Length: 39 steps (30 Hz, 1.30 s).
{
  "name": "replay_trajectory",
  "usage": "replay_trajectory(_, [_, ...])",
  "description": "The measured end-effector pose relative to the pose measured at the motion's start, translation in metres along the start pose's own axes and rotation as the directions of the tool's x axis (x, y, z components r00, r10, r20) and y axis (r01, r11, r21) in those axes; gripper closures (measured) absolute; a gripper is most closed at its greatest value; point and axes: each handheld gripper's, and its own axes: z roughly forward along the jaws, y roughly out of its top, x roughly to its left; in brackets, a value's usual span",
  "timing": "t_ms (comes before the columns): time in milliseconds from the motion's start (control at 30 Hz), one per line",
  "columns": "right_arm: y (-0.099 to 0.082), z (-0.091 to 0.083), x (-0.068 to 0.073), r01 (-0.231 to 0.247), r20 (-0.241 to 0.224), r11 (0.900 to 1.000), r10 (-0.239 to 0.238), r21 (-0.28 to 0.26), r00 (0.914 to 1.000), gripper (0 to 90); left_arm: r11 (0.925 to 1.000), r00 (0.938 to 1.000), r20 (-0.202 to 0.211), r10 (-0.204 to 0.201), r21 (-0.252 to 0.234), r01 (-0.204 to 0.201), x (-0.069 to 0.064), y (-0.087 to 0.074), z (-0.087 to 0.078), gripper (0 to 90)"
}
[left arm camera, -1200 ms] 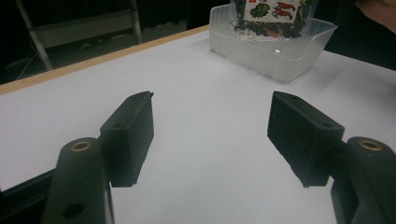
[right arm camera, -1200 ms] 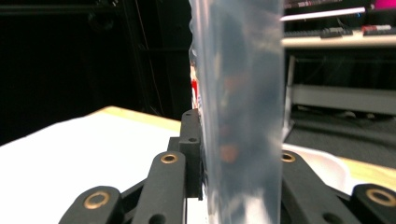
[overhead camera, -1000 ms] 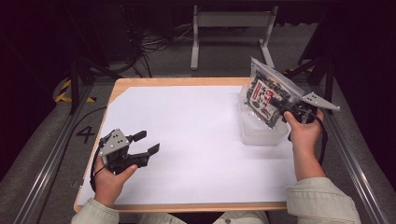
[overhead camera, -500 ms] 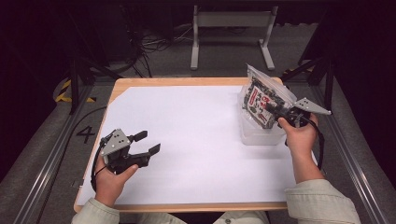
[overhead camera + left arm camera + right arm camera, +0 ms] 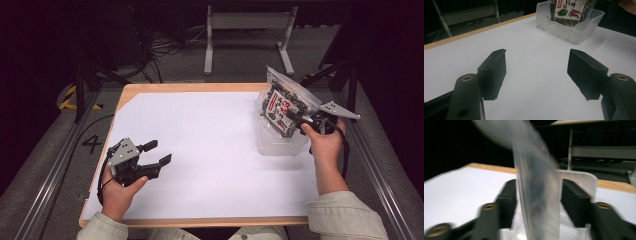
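Note:
A clear zip bag of printed packets (image 5: 285,102) stands tilted in a clear plastic tub (image 5: 280,145) at the table's right side. My right gripper (image 5: 301,121) is at the bag's near right edge. In the right gripper view its jaws have just been opening, and the blurred bag (image 5: 536,182) hangs between the spread pads (image 5: 507,200) over the tub (image 5: 584,180). My left gripper (image 5: 159,151) rests open and empty near the front left. In its own view, the left gripper (image 5: 536,72) points toward the tub (image 5: 574,32) and the bag (image 5: 569,10).
A white sheet (image 5: 210,125) covers the wooden table, whose edge (image 5: 190,87) shows at the back. A metal stand (image 5: 245,30) and cables lie on the floor behind. Rails run along both sides of the table.
The bag has come down from above the tub to sit lower in it, and the right hand has sunk slightly with it. The left gripper has stayed where it was.

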Motion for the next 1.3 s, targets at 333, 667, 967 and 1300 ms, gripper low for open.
replay_trajectory(333, [0.020, -0.025, 0.004, 0.084, -0.001, 0.9964, -0.084, -0.004, 0.9964, 18.7, 1.0000, 1.0000, -0.001, -0.001, 0.002, 0.001, 0.000, 0.000, -0.002, 32.3])
replay_trajectory(667, [0.029, -0.049, 0.030, 0.158, -0.085, 0.9874, -0.158, -0.007, 0.9837, 18.4, 1.0000, 1.0000, -0.005, 0.000, 0.000, 0.000, -0.001, -0.001, -0.004, 32.2])
replay_trajectory(967, [0.040, -0.073, 0.055, 0.192, -0.136, 0.9806, -0.195, -0.041, 0.9712, 17.8, 1.0000, 1.0000, 0.000, 0.002, -0.004, -0.002, -0.002, 0.001, -0.005, 32.1])
replay_trajectory(1300, [0.032, -0.099, 0.082, 0.220, -0.188, 0.9752, -0.220, -0.024, 0.9572, 18.4, 1.0000, 0.9998, 0.019, -0.005, -0.005, 0.005, -0.005, -0.001, -0.014, 31.1])
